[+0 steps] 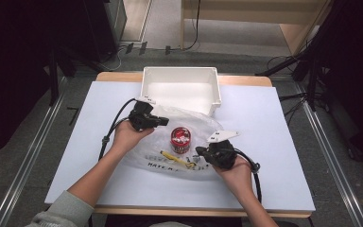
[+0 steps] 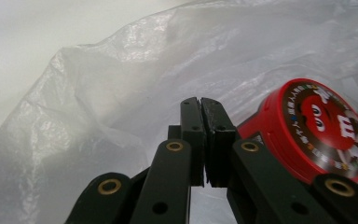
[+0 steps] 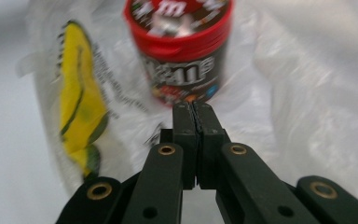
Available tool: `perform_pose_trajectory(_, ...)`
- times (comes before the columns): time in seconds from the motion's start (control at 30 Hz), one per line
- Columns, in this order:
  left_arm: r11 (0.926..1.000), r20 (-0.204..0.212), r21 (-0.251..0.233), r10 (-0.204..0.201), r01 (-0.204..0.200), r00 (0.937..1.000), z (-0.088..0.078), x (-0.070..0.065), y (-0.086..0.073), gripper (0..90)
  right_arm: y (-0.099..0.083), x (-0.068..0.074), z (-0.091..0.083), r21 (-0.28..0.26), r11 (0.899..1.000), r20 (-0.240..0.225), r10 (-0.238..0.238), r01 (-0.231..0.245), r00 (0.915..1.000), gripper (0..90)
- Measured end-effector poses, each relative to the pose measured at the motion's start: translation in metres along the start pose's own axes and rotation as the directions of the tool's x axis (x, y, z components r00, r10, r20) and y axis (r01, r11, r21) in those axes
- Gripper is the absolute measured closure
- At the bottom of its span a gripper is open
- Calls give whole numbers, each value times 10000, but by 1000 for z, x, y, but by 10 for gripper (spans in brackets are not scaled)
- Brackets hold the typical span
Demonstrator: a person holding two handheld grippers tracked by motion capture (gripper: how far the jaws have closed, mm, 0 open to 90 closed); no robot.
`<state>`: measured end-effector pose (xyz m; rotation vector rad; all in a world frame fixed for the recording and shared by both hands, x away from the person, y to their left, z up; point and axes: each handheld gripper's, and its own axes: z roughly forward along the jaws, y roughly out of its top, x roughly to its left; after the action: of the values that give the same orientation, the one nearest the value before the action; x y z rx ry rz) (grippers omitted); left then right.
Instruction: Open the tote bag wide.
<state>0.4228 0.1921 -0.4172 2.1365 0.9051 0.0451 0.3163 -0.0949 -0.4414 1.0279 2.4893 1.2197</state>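
Candy tub (image 1: 180,140), red lid up, sits mid-frame on the clear plastic bag (image 1: 196,125), between my grippers: left gripper (image 1: 163,121) upper left, right gripper (image 1: 199,151) lower right, both clenched, holding nothing.

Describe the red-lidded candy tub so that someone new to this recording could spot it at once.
Start at the white rectangular plastic bin at the table's far edge. Just in front of it lies a crumpled clear plastic bag with yellow and black print. The small round candy tub stands upright on that bag between the two grippers, the scene's sole red item, with a cartoon face on its lid.
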Motion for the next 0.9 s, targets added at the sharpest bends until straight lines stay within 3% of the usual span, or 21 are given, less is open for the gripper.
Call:
perform_pose_trajectory(0.13, 9998, 44, -76, 183, -183, 9998, -11, -7, 2, 897, 7, -11, 3, -71, 9999, 243, 80, -78, 9997, 900)
perform_pose_trajectory(0.4, 9998, 331, -181, 85, -79, 9994, -35, -14, -3, 888, 17, -29, 7, -33, 9985, 722, 549, -548, 9959, 900)
perform_pose_trajectory(0.63, 9994, 523, -256, 252, -239, 9983, -49, -21, -9, 831, 25, -21, -5, -427, 9977, 426, 553, -535, 9976, 881)
perform_pose_trajectory(0.73, 9996, 608, -186, 239, -228, 9979, -53, -21, -11, 749, 32, -12, -10, -599, 9966, 246, 578, -562, 9980, 838)
perform_pose_trajectory(0.9, 9997, 690, -110, 210, -202, 9974, -59, -22, -15, 677, 39, -6, -13, -464, 9971, -24, 597, -597, 9982, 788)
